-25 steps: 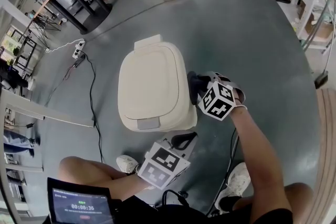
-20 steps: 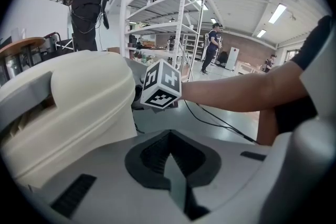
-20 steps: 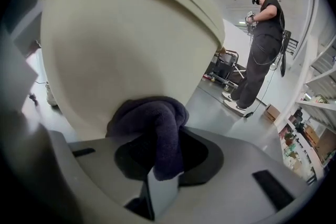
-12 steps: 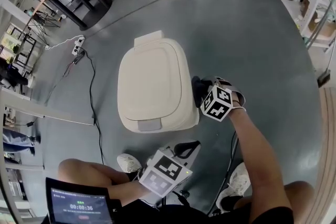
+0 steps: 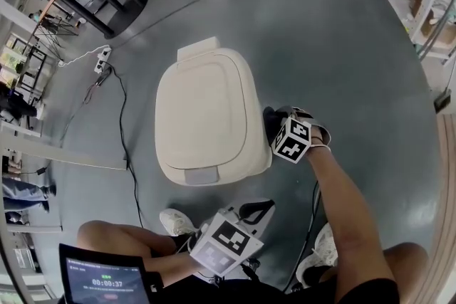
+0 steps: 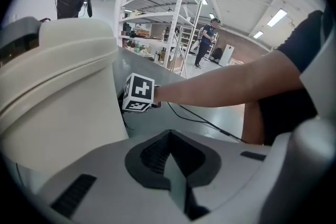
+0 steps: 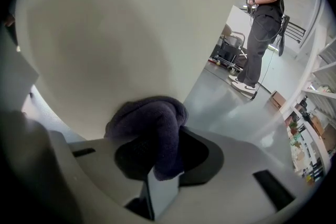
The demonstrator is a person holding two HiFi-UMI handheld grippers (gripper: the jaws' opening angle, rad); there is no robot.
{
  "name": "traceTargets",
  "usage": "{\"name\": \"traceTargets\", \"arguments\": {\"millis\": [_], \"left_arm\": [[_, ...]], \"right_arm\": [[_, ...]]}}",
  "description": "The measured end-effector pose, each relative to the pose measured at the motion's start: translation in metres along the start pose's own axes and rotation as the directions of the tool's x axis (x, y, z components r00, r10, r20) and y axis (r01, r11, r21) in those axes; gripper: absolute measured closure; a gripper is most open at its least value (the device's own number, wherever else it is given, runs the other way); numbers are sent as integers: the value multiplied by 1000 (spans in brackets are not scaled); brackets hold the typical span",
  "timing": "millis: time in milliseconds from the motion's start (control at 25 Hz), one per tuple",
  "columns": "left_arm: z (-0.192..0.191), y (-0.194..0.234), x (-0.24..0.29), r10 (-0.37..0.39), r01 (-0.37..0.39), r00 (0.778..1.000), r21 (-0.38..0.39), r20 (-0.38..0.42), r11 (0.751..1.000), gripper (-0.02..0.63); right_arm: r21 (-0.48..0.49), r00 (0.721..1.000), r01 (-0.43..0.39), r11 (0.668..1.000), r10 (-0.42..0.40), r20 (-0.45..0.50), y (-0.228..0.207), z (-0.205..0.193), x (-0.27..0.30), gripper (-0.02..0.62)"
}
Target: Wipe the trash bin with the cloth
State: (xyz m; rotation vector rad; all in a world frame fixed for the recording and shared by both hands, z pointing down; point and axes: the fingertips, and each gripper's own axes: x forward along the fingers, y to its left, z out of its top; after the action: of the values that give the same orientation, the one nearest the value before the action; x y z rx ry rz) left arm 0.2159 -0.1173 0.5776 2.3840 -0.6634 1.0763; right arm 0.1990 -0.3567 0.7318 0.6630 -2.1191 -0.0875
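Pinching the cloth [image 7: 150, 122], the right gripper [image 7: 157, 168] presses it to the lidded trash bin [image 5: 203, 110]; left gripper [image 6: 170, 161] clenched empty.

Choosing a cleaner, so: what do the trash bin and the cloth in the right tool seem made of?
Trash bin: probably plastic, cream, smooth with a dull sheen and moulded rounded edges. Cloth: dark, fuzzy pile, soft folds; likely terry or microfibre.

I count 1 trash bin [image 5: 206, 110], 1 cloth [image 7: 152, 123], 1 tablet [image 5: 103, 278], 2 grippers (left gripper [image 5: 256, 208], right gripper [image 5: 276, 126]).
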Motion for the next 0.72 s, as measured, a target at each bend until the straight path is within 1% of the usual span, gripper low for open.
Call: {"name": "traceTargets", "arguments": {"millis": [280, 440, 520, 640, 720], "left_arm": [[-7, -3, -4, -10, 9, 1000, -65, -22, 998, 609], [-7, 1, -6, -10, 8, 1000, -88, -20, 996, 609], [-8, 6, -8, 13, -14, 1000, -65, -17, 998, 609], [-1, 20, -11, 80, -81, 996, 38, 26, 996, 609], [2, 25, -13, 94, -98, 994, 74, 54, 992, 609]], "right_arm": [[5, 999, -36, 999, 36, -37, 10, -15, 4, 517], [32, 999, -33, 999, 34, -36, 12, -17, 4, 517], [95, 999, -30, 995, 32, -20, 9, -18, 3, 517], [218, 1000, -8, 976, 5, 13, -2, -21, -3, 517], [257, 999, 22, 966, -30, 28, -10, -23, -7, 517]]}}
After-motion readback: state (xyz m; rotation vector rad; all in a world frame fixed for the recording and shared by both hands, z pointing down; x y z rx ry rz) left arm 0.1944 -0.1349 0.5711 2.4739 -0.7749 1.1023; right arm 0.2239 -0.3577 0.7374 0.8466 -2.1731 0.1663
